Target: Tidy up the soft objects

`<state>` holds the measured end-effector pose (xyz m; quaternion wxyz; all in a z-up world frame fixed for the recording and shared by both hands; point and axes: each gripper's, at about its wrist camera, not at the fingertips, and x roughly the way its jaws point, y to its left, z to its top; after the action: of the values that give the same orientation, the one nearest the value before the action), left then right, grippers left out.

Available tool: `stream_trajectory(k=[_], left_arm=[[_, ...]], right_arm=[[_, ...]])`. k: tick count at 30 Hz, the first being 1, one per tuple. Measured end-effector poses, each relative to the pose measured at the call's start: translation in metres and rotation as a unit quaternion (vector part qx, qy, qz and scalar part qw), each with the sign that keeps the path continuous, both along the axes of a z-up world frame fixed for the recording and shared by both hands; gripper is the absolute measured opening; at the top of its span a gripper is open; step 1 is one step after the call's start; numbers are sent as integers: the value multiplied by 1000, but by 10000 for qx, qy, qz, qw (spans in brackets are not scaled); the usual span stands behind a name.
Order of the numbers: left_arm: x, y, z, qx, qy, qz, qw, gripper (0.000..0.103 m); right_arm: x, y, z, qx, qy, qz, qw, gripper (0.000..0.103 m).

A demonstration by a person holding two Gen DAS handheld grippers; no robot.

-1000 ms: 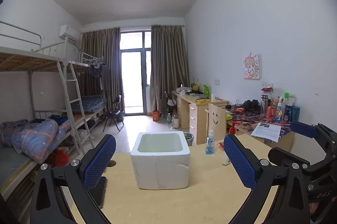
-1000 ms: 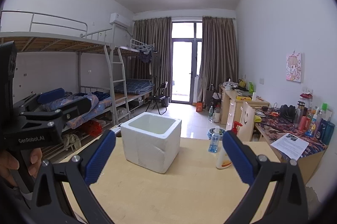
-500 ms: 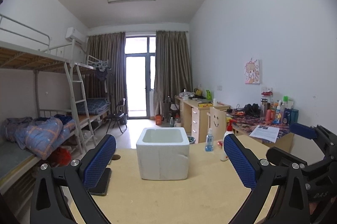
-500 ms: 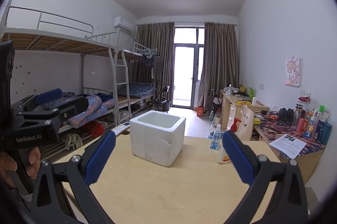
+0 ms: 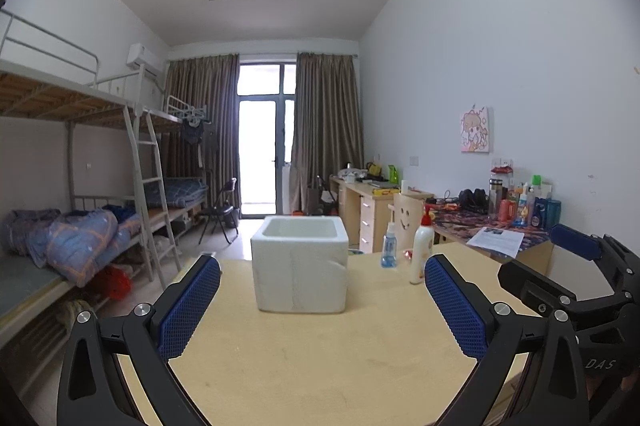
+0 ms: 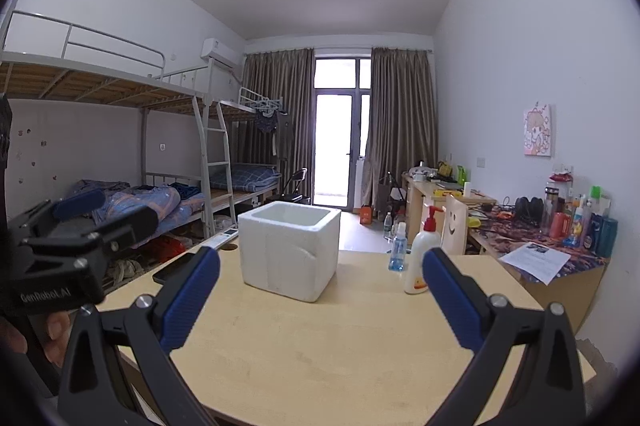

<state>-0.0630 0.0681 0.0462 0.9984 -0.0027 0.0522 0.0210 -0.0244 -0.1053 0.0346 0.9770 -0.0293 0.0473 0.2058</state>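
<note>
**Box ahead of both spread claws**

Foam box stands upright on the pale wooden surface, open top up, its inside out of sight from this low angle. It is the only container on the surface; no soft object shows on the surface in either view.

Left claw is spread wide, nothing between its blue pads. The box lies straight ahead of it, centred in the gap and well apart from the fingertips. Right claw is likewise spread wide and holds nothing. From its view the box sits ahead and slightly left of centre, turned so a corner faces the camera, also apart from the pads.

Each claw shows in the other's view: the right one at the right edge of the left view, the left one at the left edge of the right view, with fingers of a hand under it.

Right of the box stand a small blue spray bottle and a white pump bottle with a red top, close together, both clear of the box. A dark phone lies flat near the surface's left edge, left of the box.

Beyond the surface, bunk beds carry bunched bedding along the left wall. A cluttered desk with a paper sheet runs along the right wall.
</note>
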Motion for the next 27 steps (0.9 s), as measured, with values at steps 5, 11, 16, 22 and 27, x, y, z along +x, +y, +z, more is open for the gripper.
stream_trajectory(k=[5,11,16,22,27], left_arm=[[-10,1,-15,-89,20,47,9999,102],[-16,-4,-28,-47,79,56,9999,102],[-22,-6,-35,-28,140,103,9998,102],[-28,-8,-36,31,152,68,9999,102],[-31,-8,-36,7,136,102,9999,102]], right_arm=[[-11,-1,-15,-7,89,-33,10000,102],[-14,-7,-29,104,161,-135,9997,102],[-12,-10,-37,125,265,-212,9993,102],[-20,-8,-42,128,282,-182,9994,102],[-24,-5,-43,118,287,-183,9994,102]])
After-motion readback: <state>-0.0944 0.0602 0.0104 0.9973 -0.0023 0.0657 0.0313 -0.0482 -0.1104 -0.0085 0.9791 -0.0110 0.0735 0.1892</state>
